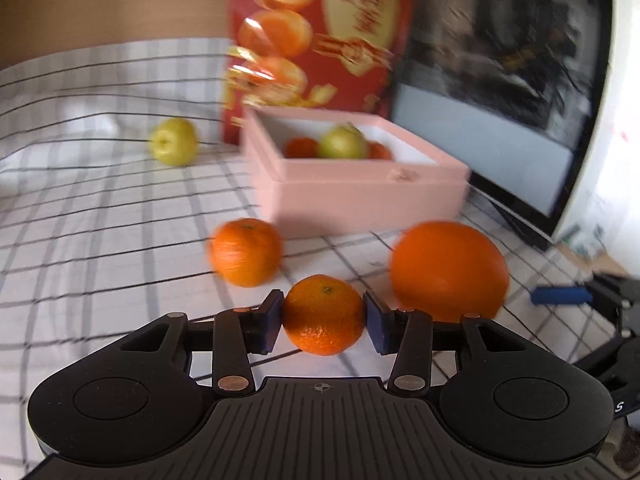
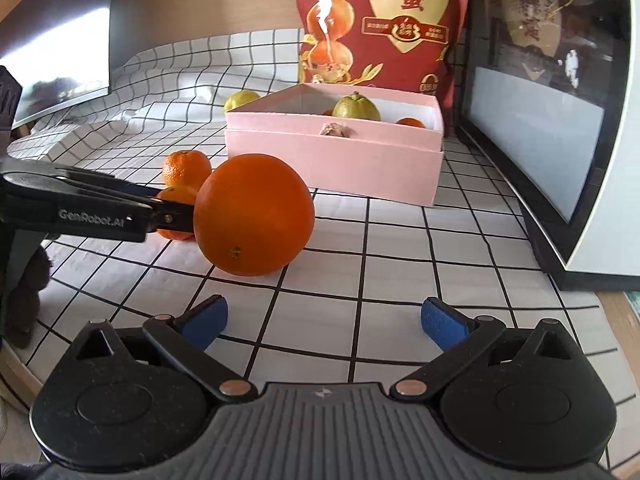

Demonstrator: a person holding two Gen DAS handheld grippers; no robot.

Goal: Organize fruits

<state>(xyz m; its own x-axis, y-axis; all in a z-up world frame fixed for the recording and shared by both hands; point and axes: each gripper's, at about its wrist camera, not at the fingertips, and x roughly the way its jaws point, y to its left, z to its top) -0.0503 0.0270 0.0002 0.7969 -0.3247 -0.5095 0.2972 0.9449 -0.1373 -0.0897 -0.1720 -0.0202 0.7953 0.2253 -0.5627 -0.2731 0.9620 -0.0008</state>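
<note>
A checked cloth (image 2: 400,240) covers the tabletop; the left tool (image 1: 324,316) grips a mandarin (image 1: 324,314), the right tool (image 2: 324,320) gapes empty.

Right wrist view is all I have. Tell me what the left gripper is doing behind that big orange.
Observer: The left gripper has a small mandarin between its pads, which touch both its sides.
Operator: Say whether it is lifted.
Observer: I cannot tell; the mandarin sits low over the cloth, close beside the big orange.
Operator: Report the box contents from that side.
Observer: In the pink box a green fruit lies between two orange ones; another green fruit lies outside, left of the box.
Operator: Give me my own gripper.
Observer: The right gripper is open and empty, short of the big orange.
</note>
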